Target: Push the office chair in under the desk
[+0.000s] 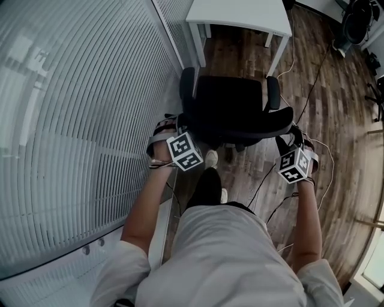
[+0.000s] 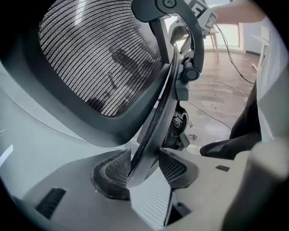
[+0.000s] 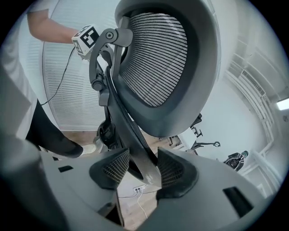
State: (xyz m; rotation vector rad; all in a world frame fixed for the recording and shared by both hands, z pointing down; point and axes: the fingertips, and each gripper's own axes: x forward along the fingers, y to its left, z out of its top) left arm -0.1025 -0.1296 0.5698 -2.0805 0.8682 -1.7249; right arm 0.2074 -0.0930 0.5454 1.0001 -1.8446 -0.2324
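Left gripper (image 2: 144, 168) and right gripper (image 3: 143, 168) each pinched the backrest rim of the black mesh-backed office chair (image 1: 234, 108), which stood just short of the near edge of the white desk (image 1: 240, 15). We judged the push to be the step in hand. It called for an even, straight shove forward.

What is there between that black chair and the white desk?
Only bare wooden floor, seen in the head view. The office chair stands just short of the desk, nothing in its way.
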